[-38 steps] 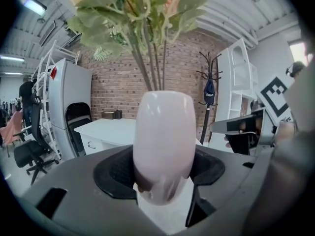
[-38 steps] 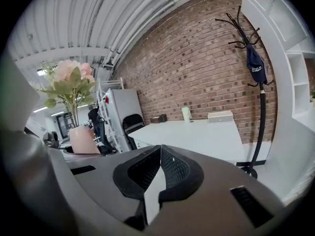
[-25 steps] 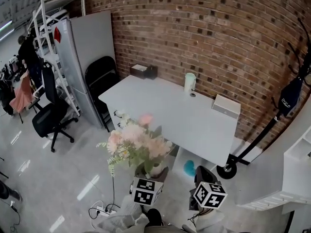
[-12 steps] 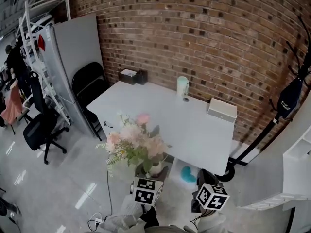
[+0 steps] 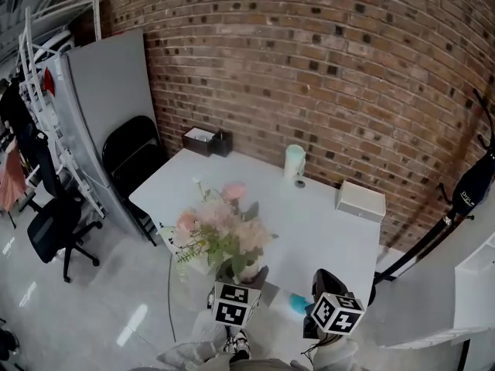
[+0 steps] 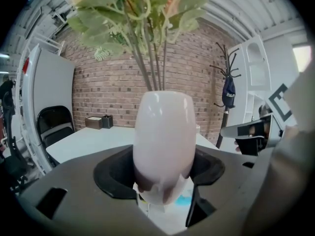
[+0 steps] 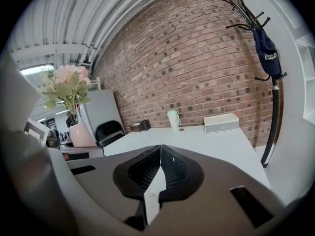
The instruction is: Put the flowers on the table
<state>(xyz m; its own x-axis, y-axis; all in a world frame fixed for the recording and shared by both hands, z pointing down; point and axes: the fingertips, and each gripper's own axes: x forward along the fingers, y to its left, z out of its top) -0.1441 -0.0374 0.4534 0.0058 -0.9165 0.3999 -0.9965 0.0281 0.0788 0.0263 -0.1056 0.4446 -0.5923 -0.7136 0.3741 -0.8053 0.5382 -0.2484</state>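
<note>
Left gripper view: the left claw [image 6: 160, 173] is clamped on the lower body of a pale pink vase [image 6: 162, 132], one jaw pressed to each side. The vase stands upright. Green stems rise from its mouth to the flowers [image 6: 133, 9] at the top edge of the view. Under the base I see only pale ground and a teal patch, so the vase hangs in the air and is not set down. The white counter [image 5: 317, 222] lies ahead of it. In the head view the bouquet of pink and cream blooms with green leaves sits just above the left claw's marker cube and overlaps the counter's near left edge. I cannot tell whether the vase is over the counter top or short of it. Right gripper view: the right claw [image 7: 158, 173] has its jaws closed tip to tip with nothing between them. It is held low, just beside the left claw on the person's right. On the counter, near the brick wall [image 5: 325, 60], stands a mint-coloured cup [image 5: 294, 162]. A flat white box [image 5: 360, 201] lies to the right of the cup, and a small dark box [image 5: 220, 142] sits at the far left corner. A black folding chair [image 5: 131, 149] stands at the counter's left end. A coat rack [image 7: 246, 9] with a dark bag hung on it stands off the right end.
</note>
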